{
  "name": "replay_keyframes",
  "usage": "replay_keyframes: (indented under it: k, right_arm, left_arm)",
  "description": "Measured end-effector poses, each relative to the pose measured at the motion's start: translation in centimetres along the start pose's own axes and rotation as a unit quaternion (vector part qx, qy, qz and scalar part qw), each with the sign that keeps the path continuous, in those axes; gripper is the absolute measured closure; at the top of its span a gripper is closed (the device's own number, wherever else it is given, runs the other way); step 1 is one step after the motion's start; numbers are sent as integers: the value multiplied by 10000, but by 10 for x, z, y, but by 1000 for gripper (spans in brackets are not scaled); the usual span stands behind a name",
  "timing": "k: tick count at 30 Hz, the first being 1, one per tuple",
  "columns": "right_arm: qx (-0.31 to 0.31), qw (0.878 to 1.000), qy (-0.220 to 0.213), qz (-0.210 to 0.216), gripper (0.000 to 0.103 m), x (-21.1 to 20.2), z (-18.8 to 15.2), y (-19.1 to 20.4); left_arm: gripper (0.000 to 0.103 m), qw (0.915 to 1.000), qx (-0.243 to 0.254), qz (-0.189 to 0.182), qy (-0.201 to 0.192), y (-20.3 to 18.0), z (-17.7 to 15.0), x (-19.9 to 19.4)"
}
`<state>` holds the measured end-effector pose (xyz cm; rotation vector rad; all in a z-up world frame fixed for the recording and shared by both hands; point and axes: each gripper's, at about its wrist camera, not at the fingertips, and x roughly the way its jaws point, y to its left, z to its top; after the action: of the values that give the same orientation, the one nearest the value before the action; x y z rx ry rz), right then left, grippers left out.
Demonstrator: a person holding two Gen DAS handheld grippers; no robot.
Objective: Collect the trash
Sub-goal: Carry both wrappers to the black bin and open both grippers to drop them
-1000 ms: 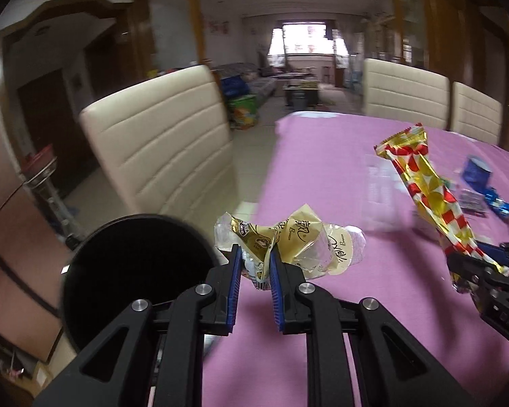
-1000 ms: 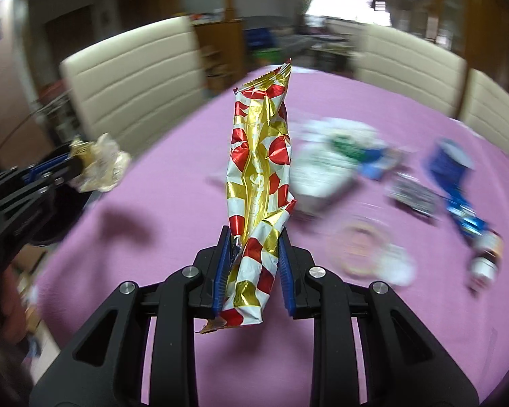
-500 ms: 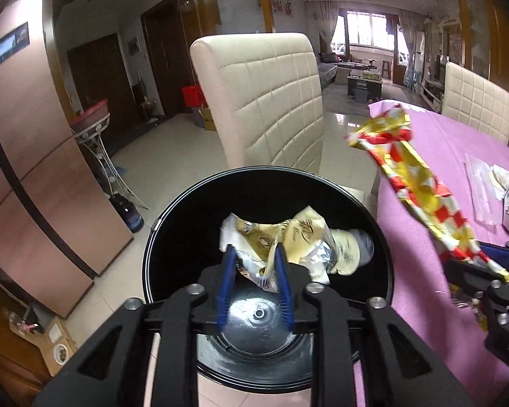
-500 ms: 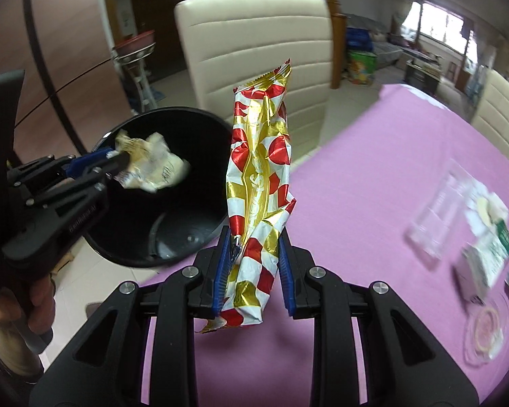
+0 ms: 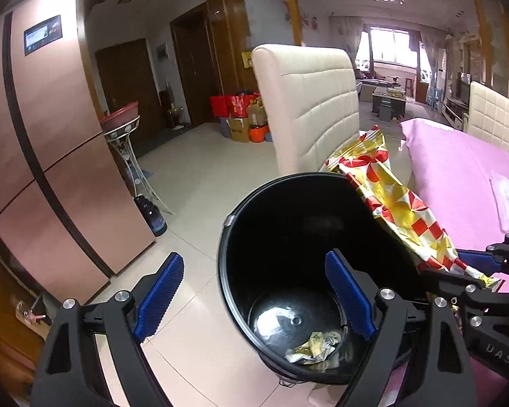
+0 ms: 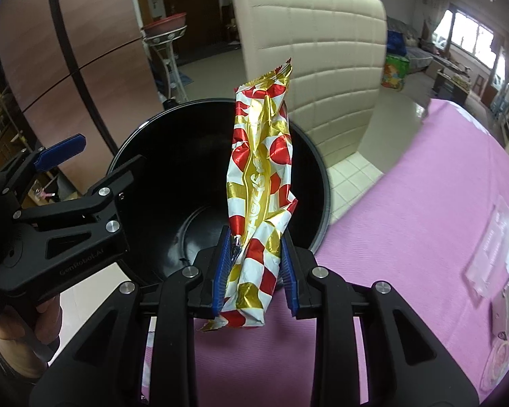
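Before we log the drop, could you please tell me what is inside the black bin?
One crumpled gold wrapper lies on the bin floor. The right tongs hide part of its near side.

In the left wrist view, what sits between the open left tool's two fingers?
Between the left tool fingers shows only the black bin wall and floor tile; the crumpled gold wrapper lies at the bin's bottom, nearer the right finger.
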<state>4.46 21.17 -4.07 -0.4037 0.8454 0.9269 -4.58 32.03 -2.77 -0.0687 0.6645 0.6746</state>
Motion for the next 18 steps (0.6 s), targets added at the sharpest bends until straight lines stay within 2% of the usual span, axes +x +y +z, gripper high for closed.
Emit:
replay_keyframes:
  k: [2,3,4,5,6,9,18]
  right_arm:
    - [-20,10000,69,50,69,3,2,3]
    - [-5,9999,92,57,47,4,3,3]
    - [46,10000,-6,18,21,1,3,3]
    - [65,9998,-172,-38,16,-3,2,3]
    - [27,9994,-304,-163,16,-6,2,4]
    - [-30,9979,-281,-591,18,-9,0,0]
    - [509,9953,-263,-776,18,-24,-18,-41]
  left_arm:
    - [20,10000,-10,43,17,3,-3,-1]
    - [20,10000,-22,47,31,4,-3,-1]
    - [20,10000,-37,46,42,4,-2,-1]
    - [20,10000,-56,42,53,5,-2,-2]
    - [20,10000,-64,41,63,6,-2,-2]
    - [20,9999,-72,-6,91,3,-4,-3]
    - [20,9993,154,-353,3,-26,1,-13]
